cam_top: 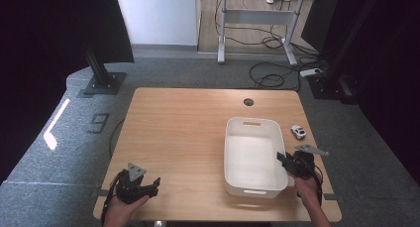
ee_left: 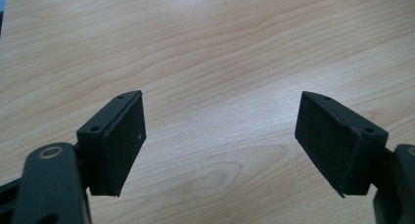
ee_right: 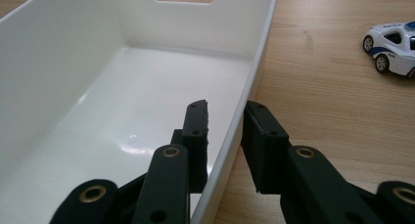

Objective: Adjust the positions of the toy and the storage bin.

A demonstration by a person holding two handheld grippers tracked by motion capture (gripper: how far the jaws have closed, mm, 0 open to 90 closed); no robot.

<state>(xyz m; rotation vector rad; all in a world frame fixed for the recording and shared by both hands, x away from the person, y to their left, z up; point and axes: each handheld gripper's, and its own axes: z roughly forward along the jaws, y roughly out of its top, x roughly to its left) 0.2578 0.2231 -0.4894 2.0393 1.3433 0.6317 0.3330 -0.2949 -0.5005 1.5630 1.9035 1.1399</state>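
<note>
Clamping white plastic bin (ee_right: 147, 87) wall, lower right: right claw (ee_right: 226, 136) pinches rim for repositioning | left claw (ee_left: 220, 136) spread, idle over wooden table (ee_left: 220, 48)

a light wooden table (cam_top: 178, 138) is standing on grey carpet. a round hole (cam_top: 248, 102) is sitting near its far edge. a white bin (cam_top: 251, 157) is lying on the right half, long side running front to back. a toy car (cam_top: 298, 132) is resting just beside the bin's far right corner, not touching it.
</note>
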